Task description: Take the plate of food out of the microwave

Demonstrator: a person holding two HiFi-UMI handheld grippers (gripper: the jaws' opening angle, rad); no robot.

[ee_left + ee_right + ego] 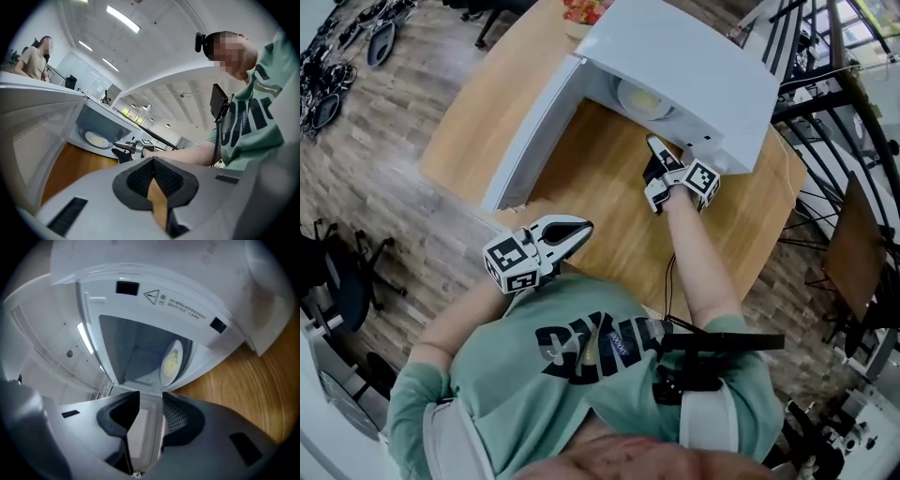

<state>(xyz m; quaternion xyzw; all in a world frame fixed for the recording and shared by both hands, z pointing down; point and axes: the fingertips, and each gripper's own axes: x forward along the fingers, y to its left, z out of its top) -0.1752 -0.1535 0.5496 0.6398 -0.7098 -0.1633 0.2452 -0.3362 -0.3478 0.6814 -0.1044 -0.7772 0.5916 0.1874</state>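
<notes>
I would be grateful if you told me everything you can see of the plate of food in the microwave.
The plate of food is round and pale, ceramic by its look, with a flattish yellowish portion at its middle. It lies flat on the floor inside the white microwave, whose door stands wide open. Nothing else is seen touching it. From the head view the microwave's top hides its far part.
</notes>
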